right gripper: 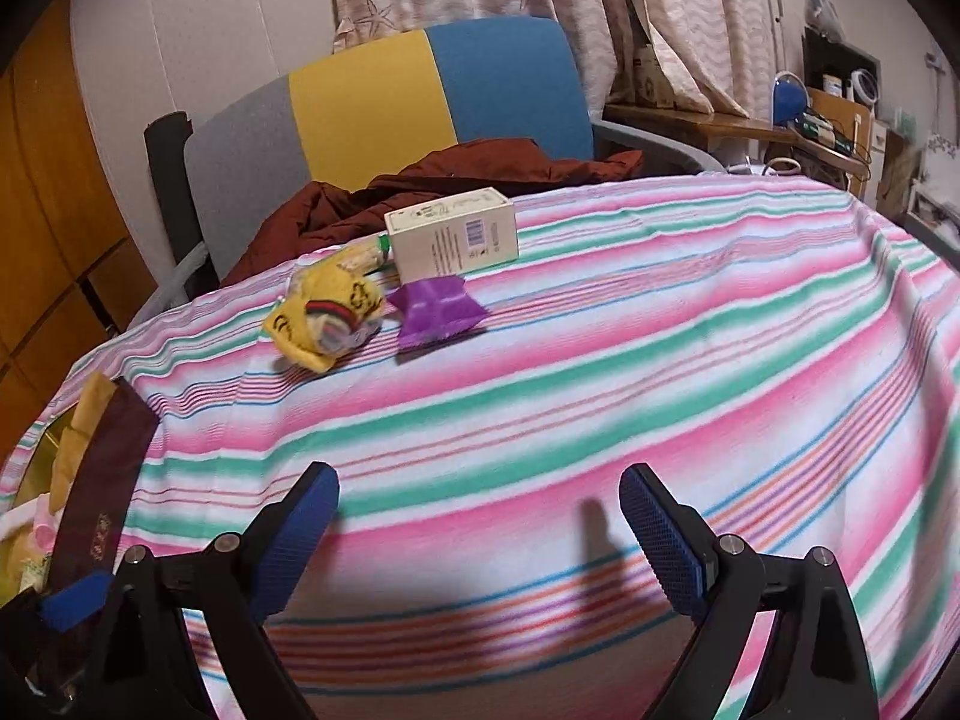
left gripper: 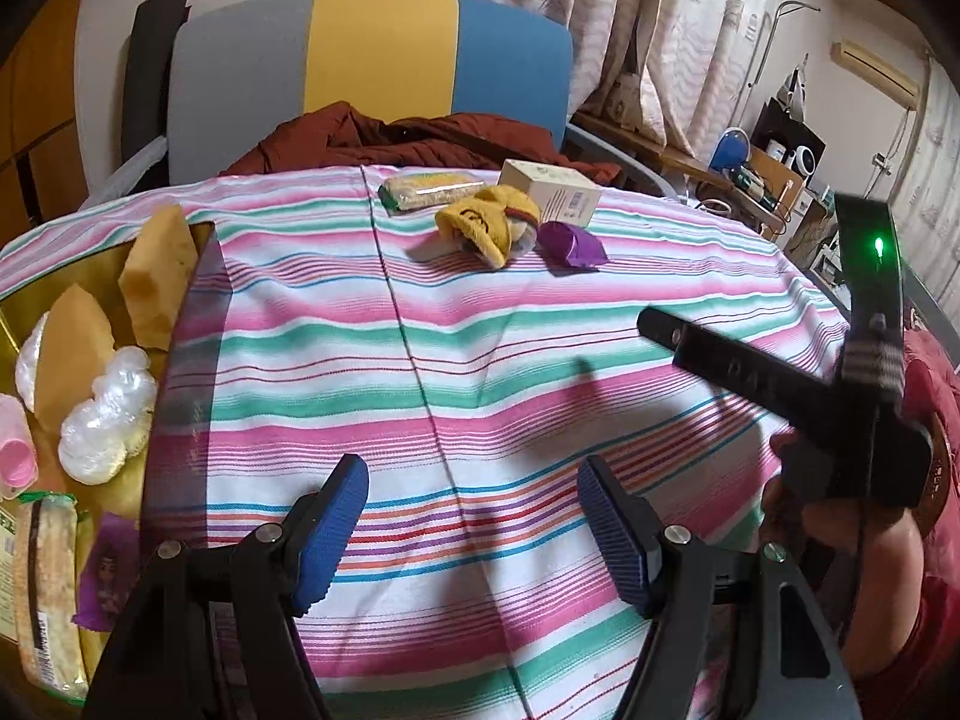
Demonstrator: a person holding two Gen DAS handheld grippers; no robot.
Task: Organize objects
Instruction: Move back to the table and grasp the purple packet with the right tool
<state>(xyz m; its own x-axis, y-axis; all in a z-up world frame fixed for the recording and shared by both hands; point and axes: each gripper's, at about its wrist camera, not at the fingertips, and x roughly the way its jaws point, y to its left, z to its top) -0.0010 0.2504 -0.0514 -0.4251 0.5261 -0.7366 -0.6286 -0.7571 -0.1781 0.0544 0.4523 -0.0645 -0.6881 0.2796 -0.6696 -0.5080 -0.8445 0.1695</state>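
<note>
Both tongs stand wide apart with nothing between their blue pads: the left tongs (left gripper: 471, 534) and the right tongs (right gripper: 480, 540) each hang over bare striped cloth (left gripper: 480, 360) that covers the worktop. At the far side of the worktop 4 things lie close together: a white box (right gripper: 453, 234), a yellow sock bundle (right gripper: 327, 321) just in front and to the left of it, a purple packet (right gripper: 435, 312) just beside the bundle and in front of the box, and a packet of wafers (left gripper: 429, 189) behind the bundle, largely hidden in the right wrist view. At the left edge stands an open gold-lined box (left gripper: 180, 372) with a dark rim; in it are 2 yellow sponges (left gripper: 159, 276), crumpled clear plastic (left gripper: 108, 420), a pink bottle cap (left gripper: 18, 456), another wafer packet (left gripper: 48, 588) and a purple packet (left gripper: 111, 564). Beyond the worktop a chair (left gripper: 378, 60) with grey, yellow and blue panels carries a rust-red garment (left gripper: 408, 144).
</note>
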